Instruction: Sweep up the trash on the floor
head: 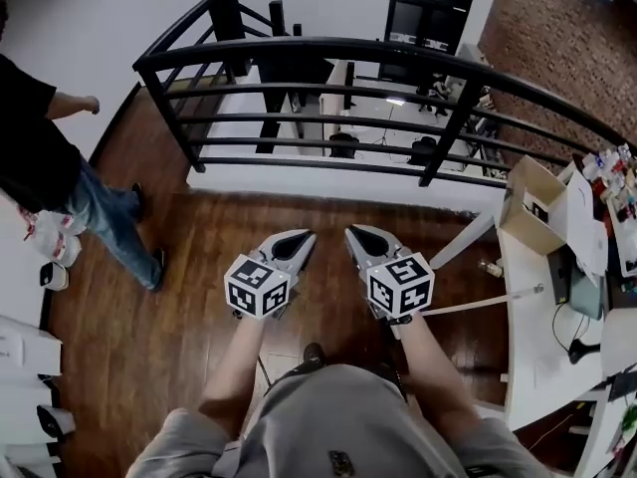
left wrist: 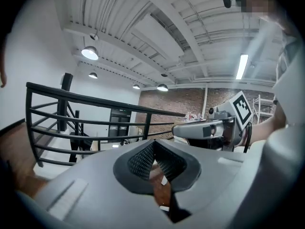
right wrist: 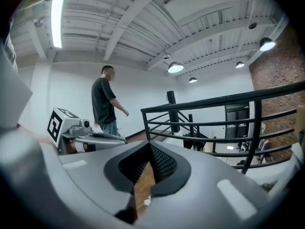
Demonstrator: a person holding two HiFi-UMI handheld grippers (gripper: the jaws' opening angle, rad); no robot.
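Wooden floor (head: 199, 257) lies beneath both grippers and runs up to the black railing (head: 328, 43). Left gripper (head: 299, 239) and right gripper (head: 356, 235): fingers fully closed, empty, side by side, aimed at the railing.

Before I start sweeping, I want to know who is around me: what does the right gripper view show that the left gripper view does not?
Only the right gripper view shows a standing person in a dark shirt, and the left gripper. Only the left gripper view shows the right gripper. Both show the black railing, the ceiling lamps, the brick wall, and their own jaws shut with nothing between them.
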